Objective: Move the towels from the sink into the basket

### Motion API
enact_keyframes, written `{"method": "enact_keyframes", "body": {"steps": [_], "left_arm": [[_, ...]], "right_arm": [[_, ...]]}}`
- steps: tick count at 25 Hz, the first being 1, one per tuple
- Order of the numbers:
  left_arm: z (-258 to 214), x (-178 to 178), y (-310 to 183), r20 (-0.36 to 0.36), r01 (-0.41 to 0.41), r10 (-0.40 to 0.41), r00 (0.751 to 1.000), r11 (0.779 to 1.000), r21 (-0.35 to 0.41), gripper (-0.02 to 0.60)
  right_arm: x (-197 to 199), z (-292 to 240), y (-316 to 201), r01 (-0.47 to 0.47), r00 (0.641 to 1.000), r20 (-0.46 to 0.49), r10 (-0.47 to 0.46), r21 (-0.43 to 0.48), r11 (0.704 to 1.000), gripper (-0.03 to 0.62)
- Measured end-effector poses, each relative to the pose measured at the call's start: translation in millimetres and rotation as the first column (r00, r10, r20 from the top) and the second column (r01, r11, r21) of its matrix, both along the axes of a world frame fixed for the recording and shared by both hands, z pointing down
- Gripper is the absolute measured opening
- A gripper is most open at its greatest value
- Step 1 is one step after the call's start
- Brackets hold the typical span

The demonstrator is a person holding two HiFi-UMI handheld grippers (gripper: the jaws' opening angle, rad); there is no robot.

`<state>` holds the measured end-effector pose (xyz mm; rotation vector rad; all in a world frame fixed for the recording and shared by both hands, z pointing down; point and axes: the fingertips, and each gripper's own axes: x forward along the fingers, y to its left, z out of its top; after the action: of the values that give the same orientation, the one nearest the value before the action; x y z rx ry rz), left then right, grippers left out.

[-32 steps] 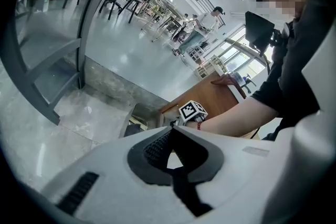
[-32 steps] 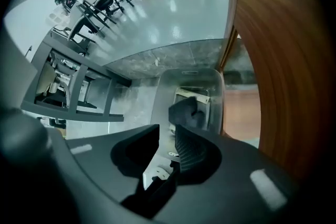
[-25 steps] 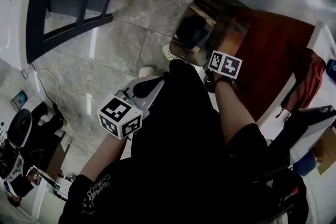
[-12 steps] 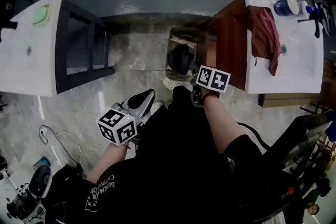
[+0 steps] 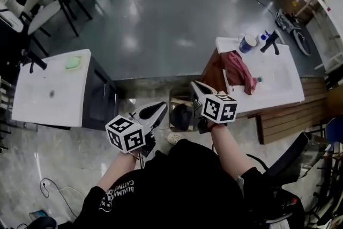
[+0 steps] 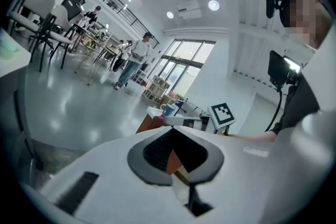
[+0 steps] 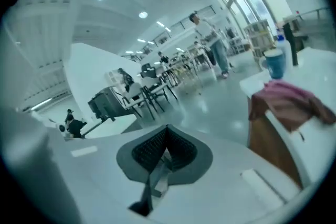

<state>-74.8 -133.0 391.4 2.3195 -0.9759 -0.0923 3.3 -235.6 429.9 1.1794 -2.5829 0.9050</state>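
White-shelled, your left gripper [image 5: 159, 109] hangs shut and empty above the floor. Just right of it the basket [image 5: 174, 95] sits on the floor with something dark inside. Your right gripper [image 5: 195, 86] is closed too, holding nothing. A red towel [image 5: 238, 68] drapes over the sink [image 5: 273, 79] edge. I judge that's your next reach, with the jaws opened first.

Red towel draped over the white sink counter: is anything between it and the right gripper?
Nothing visible. The right gripper, jaws shut and empty, is in open air left of the red towel, which hangs over the edge of the white sink counter.
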Motion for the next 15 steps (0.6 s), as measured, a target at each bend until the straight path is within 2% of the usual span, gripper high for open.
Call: {"method": "enact_keyframes", "body": {"steps": [1, 3, 6, 9, 15], "left_arm": [[-18, 0, 1, -0.007, -0.005, 0.006, 1.0, 0.999, 0.036, 0.0], [-54, 1, 5, -0.024, -0.02, 0.023, 0.999, 0.994, 0.109, 0.0], [-106, -1, 17, -0.094, -0.042, 0.06, 0.994, 0.982, 0.183, 0.0], [-147, -7, 29, -0.135, -0.037, 0.072, 0.988, 0.969, 0.244, 0.0], [-181, 13, 51, -0.112, -0.066, 0.109, 0.988, 0.941, 0.332, 0.0]], "right_arm": [[-5, -32, 9, 0.038, 0.999, -0.004, -0.038, 0.08, 0.996, 0.008], [-13, -88, 33, 0.113, 0.993, -0.059, -0.102, 0.233, 0.966, 0.008], [-19, -145, 71, 0.175, 0.981, -0.148, -0.128, 0.363, 0.915, 0.008], [-19, -179, 95, 0.158, 0.984, -0.142, -0.111, 0.381, 0.911, 0.008], [3, -197, 116, 0.097, 0.992, -0.113, -0.059, 0.37, 0.924, 0.008]]}}
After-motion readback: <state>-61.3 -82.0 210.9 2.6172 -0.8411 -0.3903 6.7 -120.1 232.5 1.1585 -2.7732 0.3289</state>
